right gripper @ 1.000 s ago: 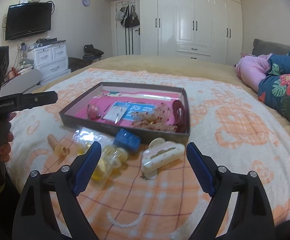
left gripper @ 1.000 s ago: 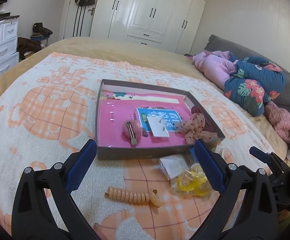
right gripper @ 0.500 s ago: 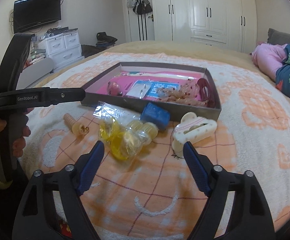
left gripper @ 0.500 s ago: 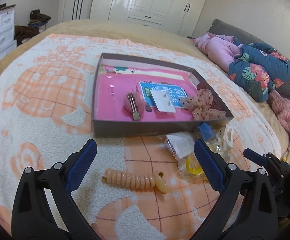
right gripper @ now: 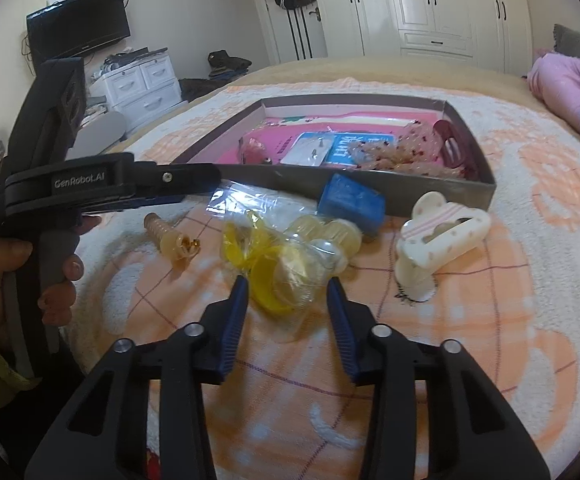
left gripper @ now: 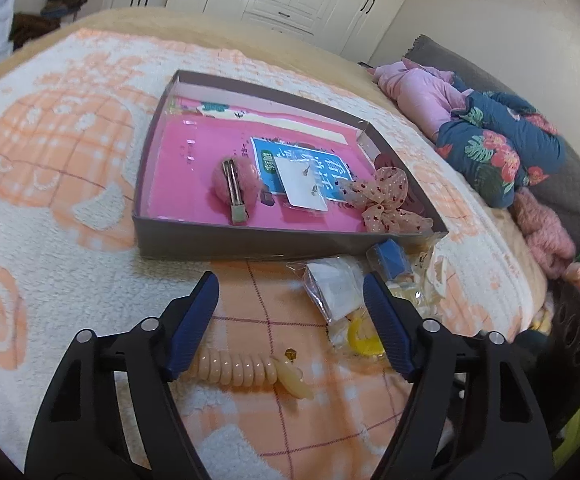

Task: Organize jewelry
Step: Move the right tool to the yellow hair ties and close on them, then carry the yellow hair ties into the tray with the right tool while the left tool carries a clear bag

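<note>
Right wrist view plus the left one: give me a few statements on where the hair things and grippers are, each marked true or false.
1. The white hair claw lies inside the box. False: it lies on the blanket, outside the box's front wall.
2. The right gripper is open, with the bag of yellow rings just ahead of its fingertips. True.
3. The pink fluffy clip is in the box. True.
4. The left gripper is shut on the peach spiral hair tie. False: it is open and the tie lies on the blanket.
5. The blue cube sits against the box's outer wall. True.
</note>
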Tool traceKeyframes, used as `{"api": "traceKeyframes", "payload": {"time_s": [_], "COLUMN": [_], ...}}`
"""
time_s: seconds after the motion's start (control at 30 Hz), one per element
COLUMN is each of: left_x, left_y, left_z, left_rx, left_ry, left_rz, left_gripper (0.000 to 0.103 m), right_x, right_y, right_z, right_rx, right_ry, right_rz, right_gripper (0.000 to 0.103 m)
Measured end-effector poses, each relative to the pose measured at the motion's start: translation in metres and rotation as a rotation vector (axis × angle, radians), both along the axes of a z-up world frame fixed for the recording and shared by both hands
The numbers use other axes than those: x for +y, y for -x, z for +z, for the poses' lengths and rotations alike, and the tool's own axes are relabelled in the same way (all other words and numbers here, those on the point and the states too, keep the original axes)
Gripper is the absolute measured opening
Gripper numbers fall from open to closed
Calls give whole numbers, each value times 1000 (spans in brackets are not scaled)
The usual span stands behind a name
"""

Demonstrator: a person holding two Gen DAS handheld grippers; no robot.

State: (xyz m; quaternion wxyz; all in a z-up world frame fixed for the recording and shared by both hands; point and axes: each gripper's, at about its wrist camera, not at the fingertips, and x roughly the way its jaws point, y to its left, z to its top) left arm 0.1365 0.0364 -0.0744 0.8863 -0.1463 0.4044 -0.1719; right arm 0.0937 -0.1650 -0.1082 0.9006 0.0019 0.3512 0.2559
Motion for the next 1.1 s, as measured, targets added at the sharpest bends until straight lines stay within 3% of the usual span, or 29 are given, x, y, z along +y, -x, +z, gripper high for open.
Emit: {"api": "traceKeyframes", "payload": {"time_s": [0.23, 0.37, 0.63, 0.8, 1.1], "left_x": [2, -5, -17, -16, -11], "left_y": [-14, -15, -21, -13, 14], "left_z": [-10, -11, -16, -6, 32], "left_rx": [69, 75, 104, 52, -116], "left_ry": [104, 106, 124, 110, 25], "left_rz": [-3, -29, -68, -66, -39], "left_gripper": [47, 41, 17, 12, 9], "right_x": [-6, -10, -25, -31, -23], "right_y": [0, 6, 17, 21, 26], "right_z": [2, 5, 16, 19, 29], "right_rx": [13, 17, -20, -32, -69], "right_ry": [-33, -31, 7, 12, 0], "right_rz": [18, 35, 7, -2, 42], "right_gripper": [19, 16, 14, 12, 7]}}
